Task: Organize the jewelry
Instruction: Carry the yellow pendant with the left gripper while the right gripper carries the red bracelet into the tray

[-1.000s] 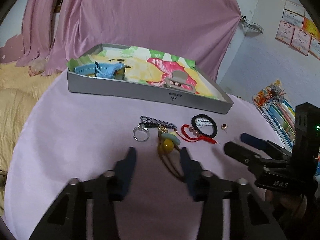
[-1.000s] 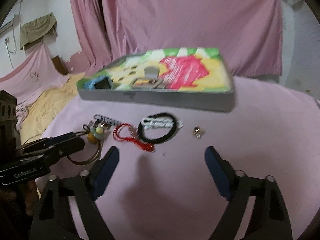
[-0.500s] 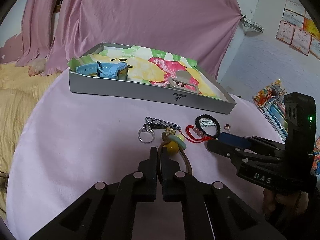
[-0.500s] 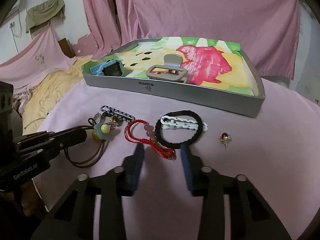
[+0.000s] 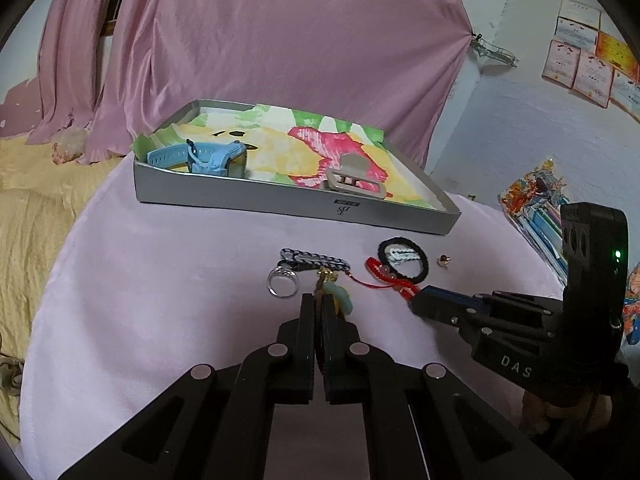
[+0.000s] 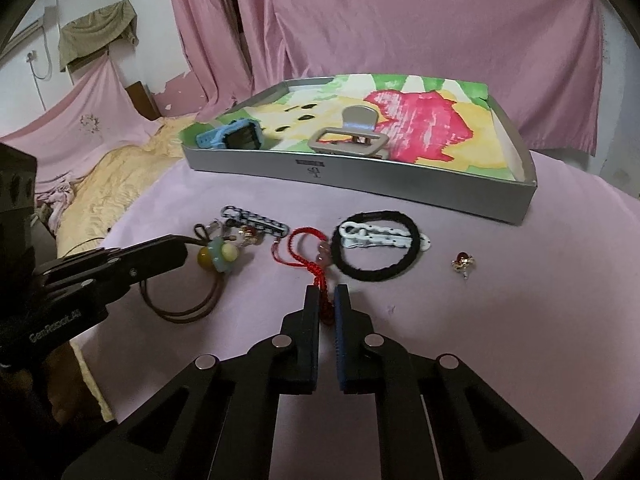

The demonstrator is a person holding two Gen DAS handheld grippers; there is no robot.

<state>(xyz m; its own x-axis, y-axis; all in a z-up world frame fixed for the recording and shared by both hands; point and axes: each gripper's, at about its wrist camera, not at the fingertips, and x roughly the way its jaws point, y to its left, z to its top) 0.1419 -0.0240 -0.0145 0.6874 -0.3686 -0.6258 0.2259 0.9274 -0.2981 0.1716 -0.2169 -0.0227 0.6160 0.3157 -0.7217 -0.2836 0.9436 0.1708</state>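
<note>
My left gripper (image 5: 319,300) is shut on the brown cord of a hair tie with a yellow and teal bead (image 5: 342,300), low over the pink table. In the right wrist view the left gripper (image 6: 182,246) sits beside that bead (image 6: 218,258), and the cord's loop lies under it. My right gripper (image 6: 327,294) is shut on the tail of a red braided bracelet (image 6: 304,256). A grey tray (image 5: 280,200) lined with colourful paper stands behind, holding a blue watch (image 5: 208,156) and a grey claw clip (image 5: 352,184).
On the cloth lie a checkered hair clip (image 6: 256,220), a silver ring (image 5: 282,284), a black hair band (image 6: 376,276) around a white clip (image 6: 376,236), and a small red stud (image 6: 463,262). Pink curtains hang behind; a yellow bedcover lies left.
Both grippers went from wide open to shut. The left one closed on the hair tie's cord; the right one moved in and closed on the red bracelet's tail.
</note>
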